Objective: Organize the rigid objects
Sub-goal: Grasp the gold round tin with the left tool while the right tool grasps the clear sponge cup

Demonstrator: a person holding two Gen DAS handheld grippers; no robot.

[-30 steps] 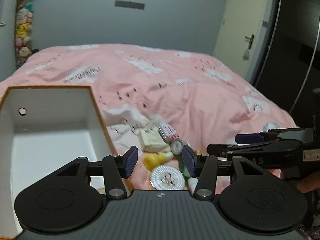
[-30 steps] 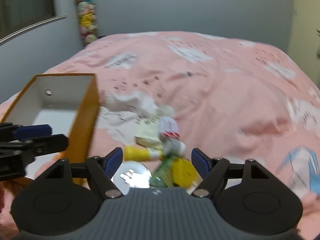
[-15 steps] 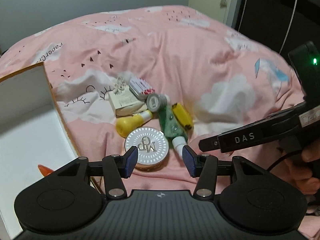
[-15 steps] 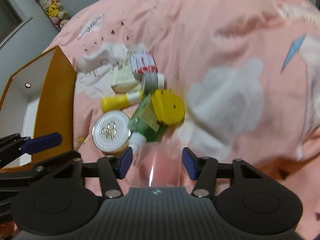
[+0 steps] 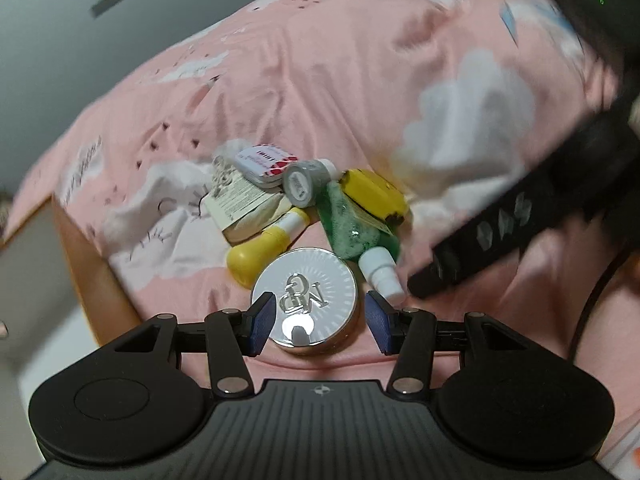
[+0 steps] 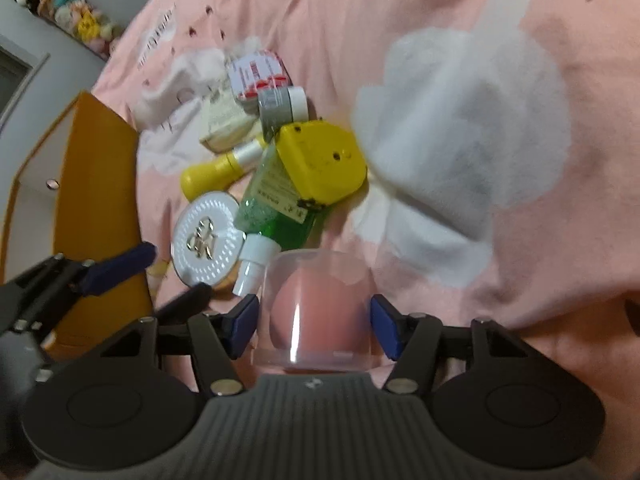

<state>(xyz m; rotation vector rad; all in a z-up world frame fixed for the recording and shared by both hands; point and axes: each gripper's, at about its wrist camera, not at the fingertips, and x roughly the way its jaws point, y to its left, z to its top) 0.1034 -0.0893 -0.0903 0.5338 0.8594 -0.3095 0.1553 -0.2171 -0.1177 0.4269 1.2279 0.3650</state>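
A pile of small objects lies on the pink bed. My left gripper [image 5: 320,322] is open with its fingers on either side of a round silver compact [image 5: 306,298]. My right gripper [image 6: 316,326] is open around a clear plastic cup [image 6: 318,312] holding a pink ball. Beyond lie a green spray bottle [image 6: 276,208], a yellow case [image 6: 322,166], a yellow tube [image 6: 218,170], a grey jar [image 6: 280,106], a cream box [image 6: 226,126] and a red-and-white tin [image 6: 258,74]. The compact [image 6: 208,238] and left gripper [image 6: 116,268] also show in the right wrist view.
An orange box with a white inside [image 6: 96,184] stands open at the left of the pile. The pink cloud-print bedspread [image 6: 460,112] spreads to the right. A shelf of plush toys [image 6: 68,0] stands by the far wall.
Both grippers have dropped toward the pile. The left one now straddles the silver compact. The clear cup has come between the right fingers.
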